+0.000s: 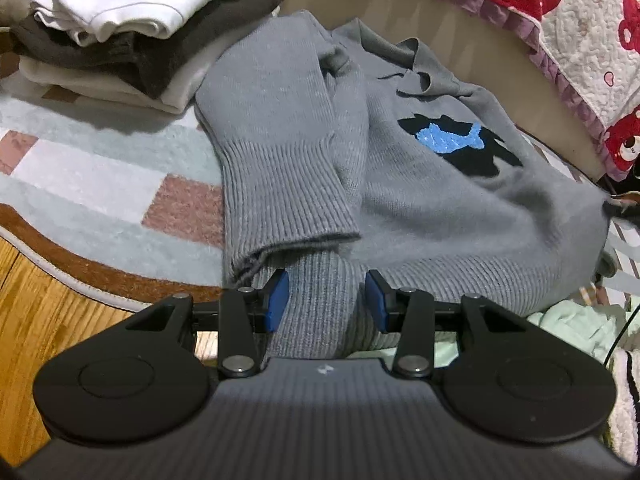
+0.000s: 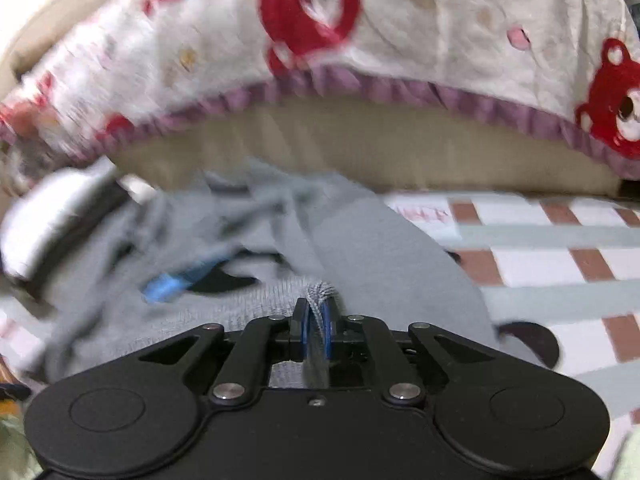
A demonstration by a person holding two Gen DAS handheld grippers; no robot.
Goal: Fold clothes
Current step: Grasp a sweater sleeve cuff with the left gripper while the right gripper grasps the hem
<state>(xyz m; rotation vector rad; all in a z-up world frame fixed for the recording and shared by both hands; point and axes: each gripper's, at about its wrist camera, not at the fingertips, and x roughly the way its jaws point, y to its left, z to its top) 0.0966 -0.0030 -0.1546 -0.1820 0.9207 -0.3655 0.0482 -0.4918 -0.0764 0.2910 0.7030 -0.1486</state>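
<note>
Left wrist view: left gripper held low and level, pointing forward over the near hem of the grey sweater, jaws spread wide with a ribbed band of knit lying loose between the blue pads, not pinched. Sweater spread on the patterned rug, one sleeve folded across the body, blue fish patch facing up. Stack of folded clothes just beyond the sweater's left shoulder. Quilt with red bears hanging at upper right.

Right wrist view, blurred: right gripper also low, aimed toward the quilt, jaws nearly closed, pinching a ridge of the sweater's ribbed edge. Sweater bunched ahead and to the left on the rug.
</note>
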